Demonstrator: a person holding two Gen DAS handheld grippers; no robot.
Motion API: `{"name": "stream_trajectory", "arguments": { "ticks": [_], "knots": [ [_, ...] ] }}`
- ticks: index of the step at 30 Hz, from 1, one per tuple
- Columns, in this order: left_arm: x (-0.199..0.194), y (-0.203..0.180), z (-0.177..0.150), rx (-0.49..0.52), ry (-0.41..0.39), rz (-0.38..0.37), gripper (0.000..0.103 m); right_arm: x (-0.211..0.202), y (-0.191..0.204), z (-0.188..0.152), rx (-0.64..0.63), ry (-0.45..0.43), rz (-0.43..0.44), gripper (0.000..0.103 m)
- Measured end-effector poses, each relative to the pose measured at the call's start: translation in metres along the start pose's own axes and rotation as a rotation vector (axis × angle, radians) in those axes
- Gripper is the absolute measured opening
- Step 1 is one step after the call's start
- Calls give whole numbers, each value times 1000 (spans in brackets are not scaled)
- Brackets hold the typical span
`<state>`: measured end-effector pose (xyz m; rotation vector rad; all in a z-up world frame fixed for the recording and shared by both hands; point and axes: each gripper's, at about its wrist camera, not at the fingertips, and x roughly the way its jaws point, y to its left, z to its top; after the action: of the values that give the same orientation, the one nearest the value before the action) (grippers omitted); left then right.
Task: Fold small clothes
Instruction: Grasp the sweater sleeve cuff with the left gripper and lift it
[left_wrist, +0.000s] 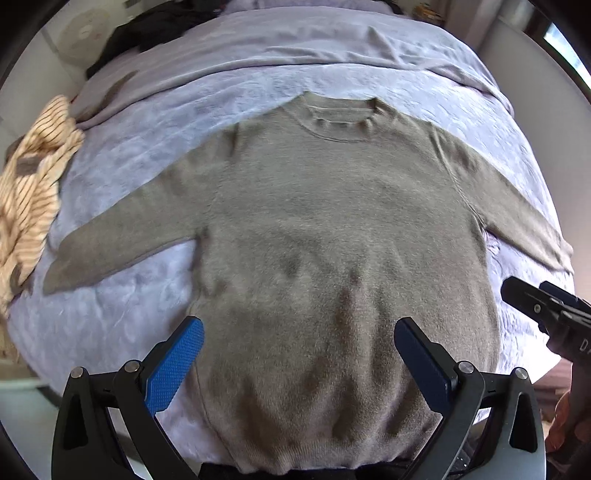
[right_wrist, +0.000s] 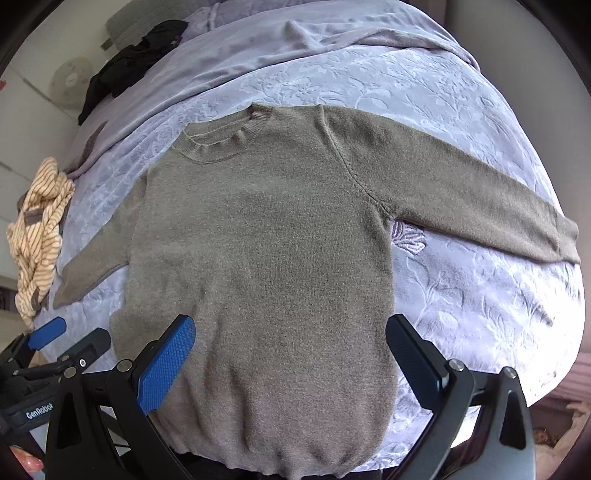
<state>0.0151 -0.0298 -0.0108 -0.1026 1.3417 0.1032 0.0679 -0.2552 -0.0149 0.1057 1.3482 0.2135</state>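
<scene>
An olive-grey knit sweater (left_wrist: 325, 229) lies flat, front up, on a lavender bedspread (left_wrist: 147, 155), collar far, hem near, both sleeves spread outward. It also shows in the right wrist view (right_wrist: 258, 240). My left gripper (left_wrist: 299, 332) is open and empty, its blue pads hovering above the lower left part of the sweater's body. My right gripper (right_wrist: 290, 328) is open and empty above the lower right part of the body. The right gripper shows at the right edge of the left wrist view (left_wrist: 546, 306); the left gripper shows at the left edge of the right wrist view (right_wrist: 59, 343).
A crumpled cream striped garment (left_wrist: 33, 192) lies at the bed's left edge, also in the right wrist view (right_wrist: 40, 229). A dark garment (right_wrist: 129, 59) sits at the far left. A lilac sheet (left_wrist: 295, 40) is bunched at the far end. A white fan (left_wrist: 81, 33) stands beyond.
</scene>
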Motion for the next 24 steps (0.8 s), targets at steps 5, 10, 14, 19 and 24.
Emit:
{"name": "stream_trajectory", "arguments": {
  "ticks": [5,10,14,19,24],
  "knots": [
    [15,-2,5,72,25,-59,103,5,6,-5,79,0,-25,103],
    [18,5,6,71,24,-102,103,7,16,-9,104,3,-35,103],
    [19,23,9,20,7,-148,103,8,31,-6,74,7,-45,103],
    [33,76,11,-118,-22,-209,103,14,58,0,12,21,-33,103],
    [59,179,4,-335,-83,-211,103,26,100,2,-74,42,10,103]
  ]
}}
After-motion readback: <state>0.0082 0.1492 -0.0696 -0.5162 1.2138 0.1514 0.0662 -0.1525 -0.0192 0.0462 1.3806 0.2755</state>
